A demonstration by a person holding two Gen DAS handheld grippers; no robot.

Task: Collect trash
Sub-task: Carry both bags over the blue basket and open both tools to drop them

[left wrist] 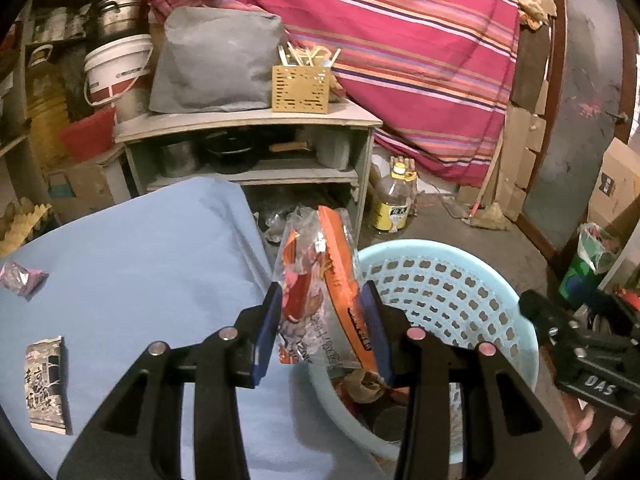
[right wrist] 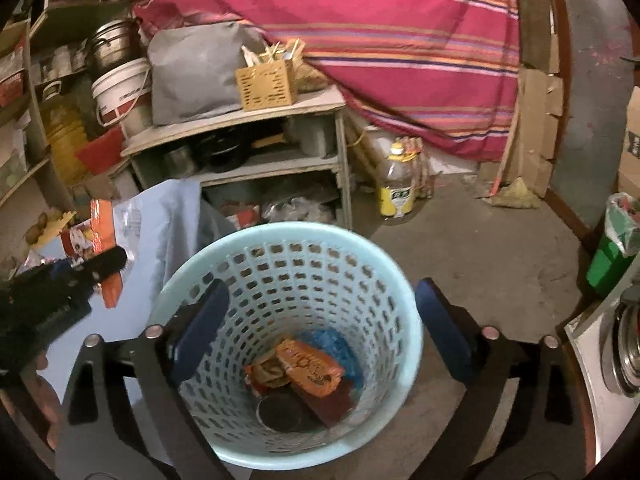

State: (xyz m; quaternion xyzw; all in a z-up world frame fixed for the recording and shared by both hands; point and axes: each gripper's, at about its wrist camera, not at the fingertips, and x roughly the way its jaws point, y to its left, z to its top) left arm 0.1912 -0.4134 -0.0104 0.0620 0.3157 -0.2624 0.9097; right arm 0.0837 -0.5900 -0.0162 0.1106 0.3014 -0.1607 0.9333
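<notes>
Left wrist view: the left gripper is clamped on an orange-and-clear snack wrapper, blue pads pressing both sides, so the wrapper stands upright between them.
Why held so: the wrapper hangs at the near rim of the pale blue laundry-style basket, at the edge of the blue-covered table; I'd judge it is being carried across for dropping in.
Right wrist view: the right gripper stands wide with nothing between its fingers, straddling the basket mouth.
Basket contents: an orange packet, a blue crinkled bag and a dark round can lie at the bottom.
Trash still out: a black-and-white printed wrapper and a small purple foil wrapper lie on the table, well apart from the left gripper, off to its left.
Beyond: a grey shelf unit with a perforated yellow utensil holder, an oil bottle on the floor, a striped red cloth behind.
</notes>
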